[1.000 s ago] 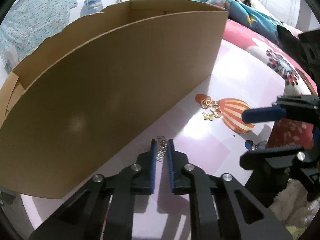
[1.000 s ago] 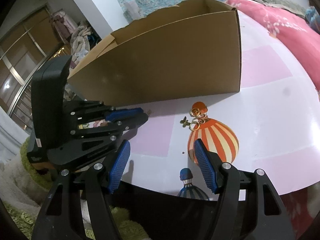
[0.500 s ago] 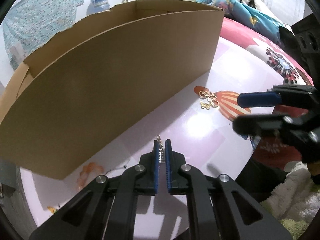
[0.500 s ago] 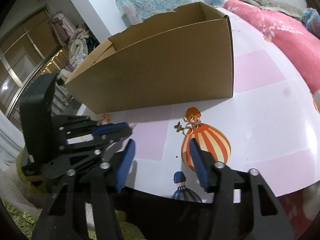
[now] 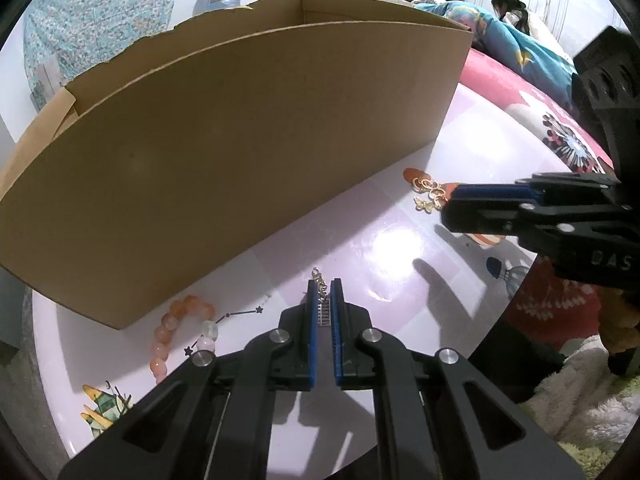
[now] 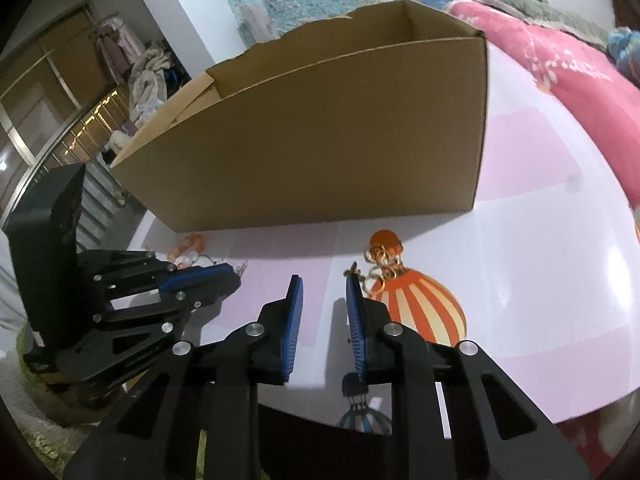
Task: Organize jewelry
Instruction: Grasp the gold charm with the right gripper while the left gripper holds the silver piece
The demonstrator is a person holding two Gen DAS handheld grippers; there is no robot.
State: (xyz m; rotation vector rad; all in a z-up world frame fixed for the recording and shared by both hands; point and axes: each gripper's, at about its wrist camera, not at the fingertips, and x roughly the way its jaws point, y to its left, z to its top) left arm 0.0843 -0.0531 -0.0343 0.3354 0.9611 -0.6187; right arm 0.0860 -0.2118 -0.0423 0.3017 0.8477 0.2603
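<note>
STEP: left gripper (image 5: 324, 292) is pinching the small silver chain earring (image 5: 322, 305) (lifted off the table, seemingly) | right gripper (image 6: 320, 280) is hovering, jaws parted and empty, beside the gold hoop earrings (image 6: 383, 265) | NEXT: likely carrying it over the tall brown cardboard box (image 5: 248, 152) wall.

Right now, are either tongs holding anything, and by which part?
Left tongs pinch the silver earring by its lower dangling end. Right tongs are open, empty.

Both tools are showing matte black angular frames with triangular cut-outs and round silver screws. The left tool (image 5: 324, 300) is wearing ribbed blue finger pads (image 5: 311, 336); the right tool (image 6: 322, 304) is carrying matching blue pads (image 6: 290, 328). Faint "DAS" lettering is showing on the right tool's body.
</note>
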